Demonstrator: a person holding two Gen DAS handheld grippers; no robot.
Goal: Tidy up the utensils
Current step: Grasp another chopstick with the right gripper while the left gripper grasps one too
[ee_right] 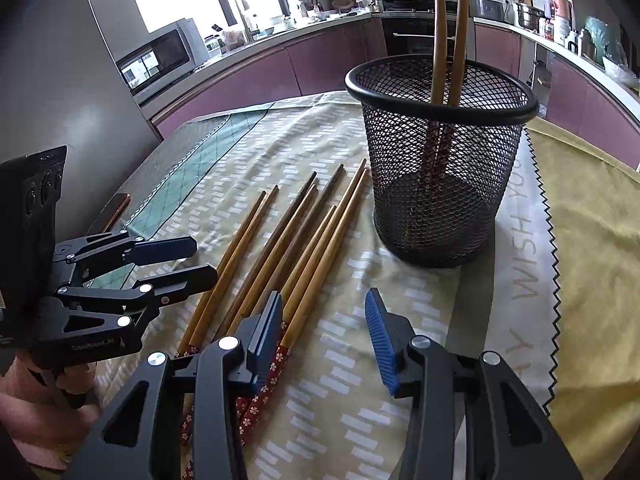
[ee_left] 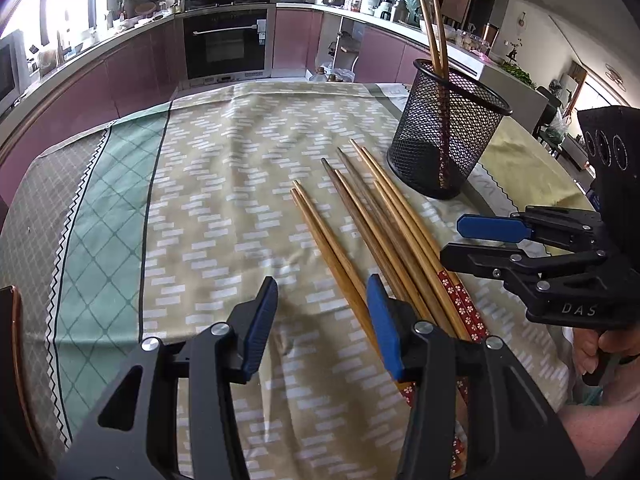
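Observation:
Several wooden chopsticks (ee_left: 380,232) (ee_right: 280,248) with red flowered ends lie side by side on the tablecloth. Behind them stands a black mesh holder (ee_left: 444,136) (ee_right: 440,160) with two chopsticks (ee_left: 434,28) (ee_right: 440,40) upright in it. My left gripper (ee_left: 322,292) (ee_right: 204,259) hovers low, just left of the bundle, open, with only cloth between its fingers. My right gripper (ee_right: 324,304) (ee_left: 450,240) is open over the bundle's right edge. Its left finger covers the flowered ends and its pads press on nothing.
A patterned tablecloth (ee_left: 224,184) (ee_right: 592,240) covers the table. A dark, copper-rimmed object (ee_right: 116,208) lies at the table's left edge. A person's hands (ee_left: 592,352) (ee_right: 40,380) hold the gripper handles. Kitchen counters, an oven and a microwave stand beyond the table.

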